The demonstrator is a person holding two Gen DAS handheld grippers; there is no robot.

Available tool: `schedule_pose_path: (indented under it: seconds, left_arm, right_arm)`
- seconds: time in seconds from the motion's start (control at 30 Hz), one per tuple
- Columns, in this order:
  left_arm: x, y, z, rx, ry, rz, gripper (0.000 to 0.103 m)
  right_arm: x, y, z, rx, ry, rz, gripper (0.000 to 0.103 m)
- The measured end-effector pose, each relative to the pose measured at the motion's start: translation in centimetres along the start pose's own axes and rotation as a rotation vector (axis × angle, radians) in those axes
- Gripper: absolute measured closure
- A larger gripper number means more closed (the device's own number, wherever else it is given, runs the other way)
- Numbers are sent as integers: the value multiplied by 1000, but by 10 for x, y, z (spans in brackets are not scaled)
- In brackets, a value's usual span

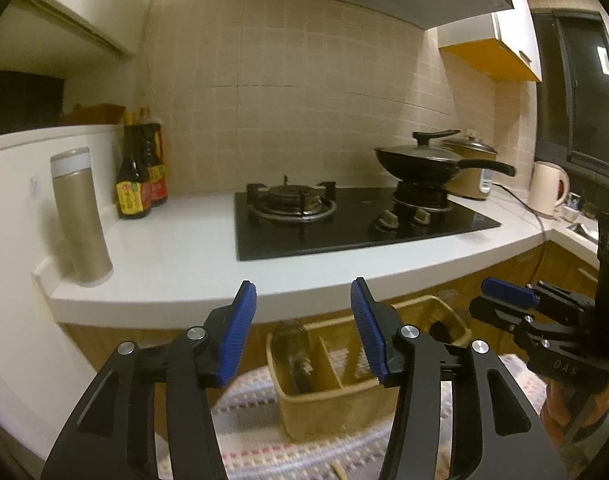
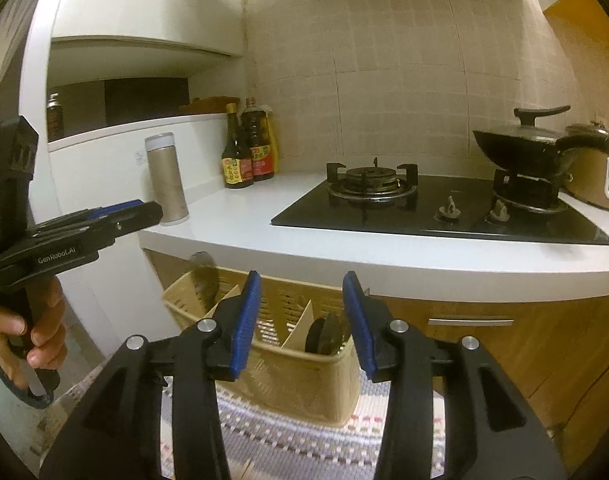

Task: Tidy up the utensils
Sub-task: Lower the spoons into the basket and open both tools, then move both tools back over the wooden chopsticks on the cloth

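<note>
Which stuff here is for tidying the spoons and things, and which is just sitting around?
For the job:
- beige divided basket
- utensils standing in it
- left claw, open, empty
- right claw, open, empty

Just sitting around:
- covered pan
- sauce bottles
- flask
- rice cooker
- kettle

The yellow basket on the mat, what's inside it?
The yellow basket has dividers. One end holds dark spoon-like utensils; the other end holds a ladle-like utensil. Their handles are hidden by the basket wall, and the middle compartment's bottom cannot be seen.
</note>
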State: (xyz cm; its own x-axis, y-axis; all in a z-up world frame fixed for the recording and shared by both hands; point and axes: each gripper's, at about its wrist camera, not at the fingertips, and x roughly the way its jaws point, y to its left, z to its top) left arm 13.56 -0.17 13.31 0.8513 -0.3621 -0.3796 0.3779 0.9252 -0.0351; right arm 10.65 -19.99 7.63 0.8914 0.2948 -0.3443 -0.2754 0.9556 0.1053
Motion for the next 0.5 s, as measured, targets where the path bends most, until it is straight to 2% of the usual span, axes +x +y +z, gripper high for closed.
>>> schedule_pose_path:
  seconds: [0.13,0.23,0.33,0.5]
  left_arm:
    - [-27,-11,-1,15,7,-7,47]
    - [-48,-20,-2,39,4,-4,45]
    - [-65,-28,-3,61,11,16,45]
    - [-85,-29,-7,48,47,12,45]
  right_arm:
    - [-26,10,4,-3,30,-5,64]
    - [-40,17,5,-2,68,3,64]
    - [-51,26,3,-2,138,-4,64]
    - [-51,36,-10,32,328,-13,64]
